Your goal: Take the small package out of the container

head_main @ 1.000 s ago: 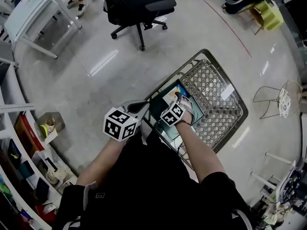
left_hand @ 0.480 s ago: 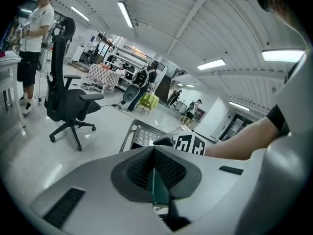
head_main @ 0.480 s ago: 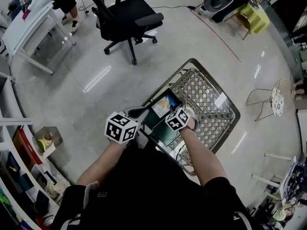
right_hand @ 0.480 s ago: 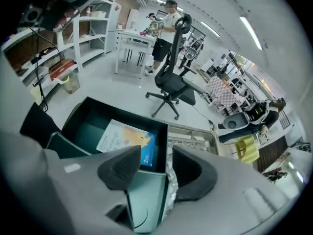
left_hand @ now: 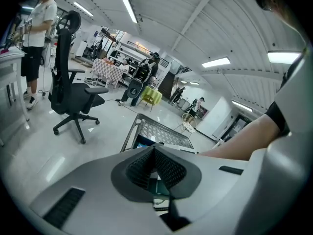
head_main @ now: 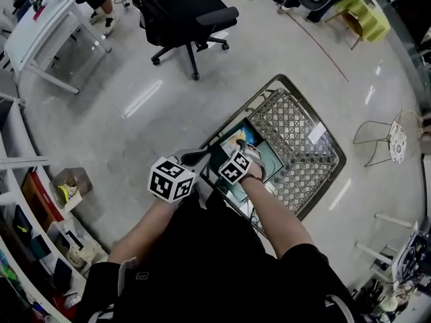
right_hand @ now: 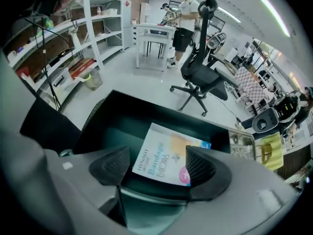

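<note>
On the left, I am keeping the left gripper idle: its ribbed pads are pressed together with nothing between them, and it is hovering just outside the near rim of the wire cart. I judge it is parked there simply to stay clear of the working side, since this lift needs only one tool.

Moving right, the right gripper is reaching down into the dark green container, which is sitting in the near end of the cart. Its jaws are opening and standing wide, with the pads not pressing on anything.

The small package, white and blue with printed lettering, is lying inside the container, showing in the gap between the two pads and a little beyond them. I am spreading the jaws so that they can straddle its near edge. The package is thin and flat against the container, so I expect it will need a careful pinch on that edge; a shallow bite could slip off.
</note>
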A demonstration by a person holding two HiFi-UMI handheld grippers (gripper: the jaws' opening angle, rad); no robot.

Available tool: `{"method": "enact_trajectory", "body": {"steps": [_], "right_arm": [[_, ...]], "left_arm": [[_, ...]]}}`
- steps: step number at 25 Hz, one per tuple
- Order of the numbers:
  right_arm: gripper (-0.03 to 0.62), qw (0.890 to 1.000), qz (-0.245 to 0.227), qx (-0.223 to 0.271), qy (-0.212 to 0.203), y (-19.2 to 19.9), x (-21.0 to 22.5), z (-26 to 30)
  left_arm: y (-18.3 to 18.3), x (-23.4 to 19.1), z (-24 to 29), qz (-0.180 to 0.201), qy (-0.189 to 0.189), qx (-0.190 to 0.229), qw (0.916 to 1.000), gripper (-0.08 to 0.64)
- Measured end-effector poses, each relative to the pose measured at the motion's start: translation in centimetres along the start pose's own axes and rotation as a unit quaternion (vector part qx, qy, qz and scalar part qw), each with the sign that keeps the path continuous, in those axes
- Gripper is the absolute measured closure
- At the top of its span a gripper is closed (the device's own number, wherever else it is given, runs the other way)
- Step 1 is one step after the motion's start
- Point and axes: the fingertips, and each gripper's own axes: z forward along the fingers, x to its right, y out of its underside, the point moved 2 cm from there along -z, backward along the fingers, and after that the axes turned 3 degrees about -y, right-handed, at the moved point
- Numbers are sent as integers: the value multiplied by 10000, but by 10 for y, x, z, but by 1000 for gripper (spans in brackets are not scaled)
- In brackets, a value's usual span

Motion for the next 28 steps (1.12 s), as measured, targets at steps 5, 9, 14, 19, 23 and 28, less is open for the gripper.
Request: {"method": "enact_trajectory", "body": {"steps": [5, 9, 14, 19, 23, 28], "right_arm": [[232, 9992, -182, -363, 71, -5, -3, 22], [233, 9986, -402, -289, 193, -7, -3, 21], [344, 9974, -444, -252, 508, 2, 16, 13], [332, 9929, -652, 59, 997, -6, 34, -11], [343, 9904, -507, 323, 1243, -11, 46, -31], [363, 9876, -324, 513, 1450, -15, 56, -52]], "left_arm": [[17, -19, -13, -203, -214, -44, 9996, 554], [25, -25, -20, -339, -274, 0, 9990, 554], [23, -20, -19, -309, -191, 43, 9993, 554], [19, -17, -19, -225, -134, 112, 9996, 554], [18, -16, -16, -175, -97, 93, 9998, 554], [8, -5, -9, -11, 76, 104, 9999, 554]]}}
